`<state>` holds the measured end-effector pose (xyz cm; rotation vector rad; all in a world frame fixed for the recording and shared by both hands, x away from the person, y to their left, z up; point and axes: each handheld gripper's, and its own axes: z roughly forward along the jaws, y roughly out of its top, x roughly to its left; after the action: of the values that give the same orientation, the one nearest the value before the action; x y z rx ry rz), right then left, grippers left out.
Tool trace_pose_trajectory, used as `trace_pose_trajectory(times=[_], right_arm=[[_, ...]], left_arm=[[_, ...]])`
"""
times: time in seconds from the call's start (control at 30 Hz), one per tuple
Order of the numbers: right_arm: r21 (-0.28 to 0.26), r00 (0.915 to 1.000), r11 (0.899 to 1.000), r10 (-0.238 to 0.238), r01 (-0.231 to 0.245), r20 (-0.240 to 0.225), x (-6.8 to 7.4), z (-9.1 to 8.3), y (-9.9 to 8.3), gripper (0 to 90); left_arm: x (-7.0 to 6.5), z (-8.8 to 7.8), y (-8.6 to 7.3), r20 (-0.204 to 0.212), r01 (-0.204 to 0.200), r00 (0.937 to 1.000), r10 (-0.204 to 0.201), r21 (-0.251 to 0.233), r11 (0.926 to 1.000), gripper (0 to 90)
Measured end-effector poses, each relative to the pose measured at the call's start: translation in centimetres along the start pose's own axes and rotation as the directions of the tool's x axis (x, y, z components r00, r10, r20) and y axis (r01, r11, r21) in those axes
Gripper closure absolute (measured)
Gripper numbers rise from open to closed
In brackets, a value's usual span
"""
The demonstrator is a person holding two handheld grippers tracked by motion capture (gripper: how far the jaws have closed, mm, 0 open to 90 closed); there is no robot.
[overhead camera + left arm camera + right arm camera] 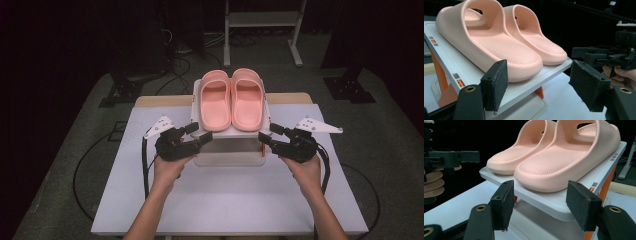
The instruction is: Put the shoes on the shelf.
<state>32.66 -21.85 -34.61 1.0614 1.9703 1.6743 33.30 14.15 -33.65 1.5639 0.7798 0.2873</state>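
Two pink slide sandals lie side by side, the left one (215, 103) and the right one (247, 100), on a white raised platform (235, 133) with orange legs. The left gripper (201, 131) is open at the platform's front left corner, close to the heel of the left sandal (491, 47). My right gripper (265, 132) is open at the front right corner, near the heel of the right sandal (564, 162). In the left gripper view the pads (496, 82) straddle the platform edge (529, 83). The right gripper view shows its pads (581, 205) either side of the platform edge (549, 203).
The platform sits on a white base (227, 157) on a white table (225, 200). Beyond the table is grey floor with cables (175, 65) and a white stand frame (262, 30). Table surface lies open in front of the platform.
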Motion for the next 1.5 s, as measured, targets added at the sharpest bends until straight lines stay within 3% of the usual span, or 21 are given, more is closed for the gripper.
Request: trace_pose_trajectory(times=[0.47, 0.97, 1.5], right_arm=[[0.002, 0.9999, 1.000, 0.013, -0.013, -0.005, -0.1, -0.7, -1.5, 37.2], [0.009, 0.9997, 1.000, 0.017, -0.017, -0.020, -0.3, -1.3, -3.3, 35.7], [0.026, 0.9991, 0.999, 0.033, -0.032, -0.026, -1.0, -1.8, -5.2, 33.1]], left_arm=[[-0.2, -0.3, -1.3, 0.017, 0.008, 0.9998, -0.008, 0.012, 0.9999, 29.1], [-0.3, -1.3, -2.7, 0.009, 0.015, 0.9998, -0.015, 0.014, 0.9998, 28.0], [0.4, -2.2, -4.7, 0.013, 0.034, 0.9993, -0.034, 0.018, 0.9993, 26.6]])
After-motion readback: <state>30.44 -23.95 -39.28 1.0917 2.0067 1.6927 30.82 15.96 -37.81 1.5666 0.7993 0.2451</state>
